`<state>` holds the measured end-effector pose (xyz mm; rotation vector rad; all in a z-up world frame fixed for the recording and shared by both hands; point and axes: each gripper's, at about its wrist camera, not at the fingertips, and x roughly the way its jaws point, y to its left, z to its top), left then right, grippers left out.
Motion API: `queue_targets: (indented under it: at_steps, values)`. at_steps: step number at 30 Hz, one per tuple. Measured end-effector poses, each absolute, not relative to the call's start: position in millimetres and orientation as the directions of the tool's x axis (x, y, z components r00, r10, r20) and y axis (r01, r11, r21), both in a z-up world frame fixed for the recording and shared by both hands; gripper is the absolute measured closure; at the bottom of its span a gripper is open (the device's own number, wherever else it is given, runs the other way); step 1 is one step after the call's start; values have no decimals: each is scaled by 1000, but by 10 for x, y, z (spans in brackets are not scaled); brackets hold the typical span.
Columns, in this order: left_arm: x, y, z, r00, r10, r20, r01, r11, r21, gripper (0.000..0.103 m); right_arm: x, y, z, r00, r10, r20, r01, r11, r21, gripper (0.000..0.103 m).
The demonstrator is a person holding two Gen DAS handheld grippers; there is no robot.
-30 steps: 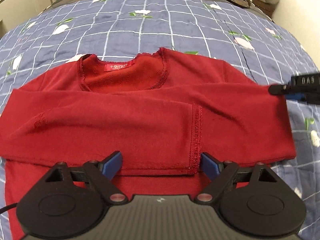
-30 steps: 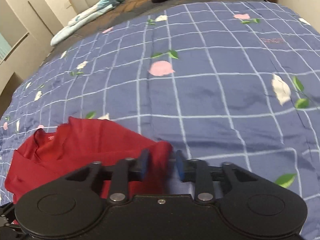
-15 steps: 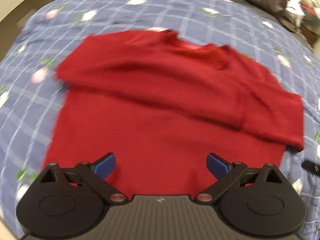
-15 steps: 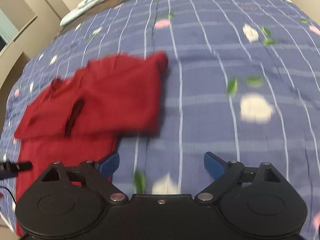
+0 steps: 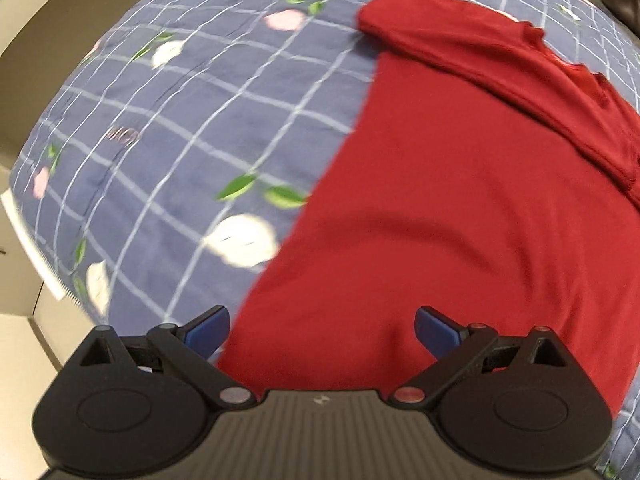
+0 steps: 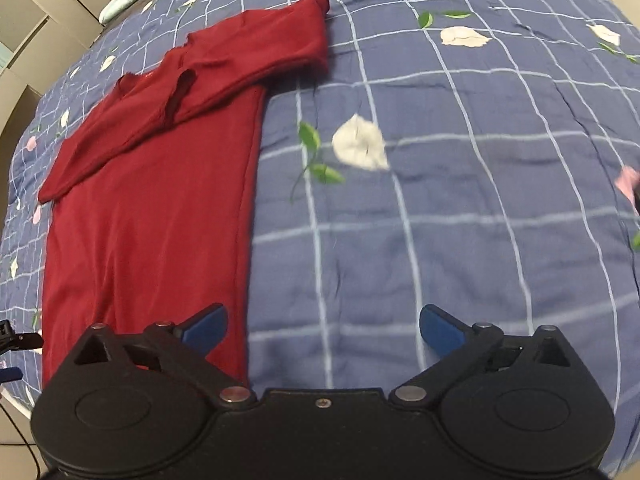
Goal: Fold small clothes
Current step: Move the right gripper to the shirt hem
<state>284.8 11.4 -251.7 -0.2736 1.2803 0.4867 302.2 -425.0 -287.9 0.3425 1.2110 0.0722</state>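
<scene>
We count one dark red knit sweater on one blue checked floral bedspread, and two black grippers: left, right.

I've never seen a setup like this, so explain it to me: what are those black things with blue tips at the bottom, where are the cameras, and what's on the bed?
Each picture comes from a fisheye camera on a hand-held gripper, looking along its two blue-tipped fingers. A person holds one in each hand. The left gripper hangs above the bottom hem of a red top; the right gripper hangs by the top's right side edge. Both are open and hold nothing. The top lies flat on a blue checked bedspread, its sleeves folded across the chest.
</scene>
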Motion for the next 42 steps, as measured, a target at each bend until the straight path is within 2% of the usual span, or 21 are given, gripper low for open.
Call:
queue_targets:
  at_steps: [8,12,16,17,23,28,34,36,38,42]
  values:
    - [2435,332,-2333,249,175,-953,-421,905,56,1,2511,-3821,-2587,383,166,-909,157,958,242,1]
    - [2222,395,-2198,274,199,-941,-346,933,96,1,2313,-3504,-2510,341,92,-936,130,981,143,1]
    - [2041,452,-2153,302,203,-931,-274,954,120,1,2072,-3217,-2518,338,42,-940,41,997,59,1]
    - [2005,466,-2152,294,165,-941,-165,979,120,1,2020,-3161,-2531,337,33,-941,24,999,44,1]
    - [1843,521,-2210,284,176,-943,-109,983,150,1,1749,-2845,-2616,373,-43,-927,-104,991,-87,1]
    - [1724,526,-2224,276,177,-945,-84,984,160,1,1545,-2521,-2745,457,-100,-884,-312,913,-264,1]
    - [1572,493,-2202,270,192,-944,-58,981,182,1,1396,-2213,-2921,569,-69,-819,-466,794,-391,1]
    - [1520,482,-2185,269,196,-943,-56,981,188,1,1384,-2132,-2982,593,-37,-804,-501,765,-404,5]
    - [1465,476,-2165,269,194,-943,-55,981,186,1,1383,-2051,-3022,610,-12,-793,-527,740,-417,17]
    - [1388,450,-2138,270,203,-941,-52,979,196,1,1468,-1955,-3106,644,24,-765,-559,696,-449,29]
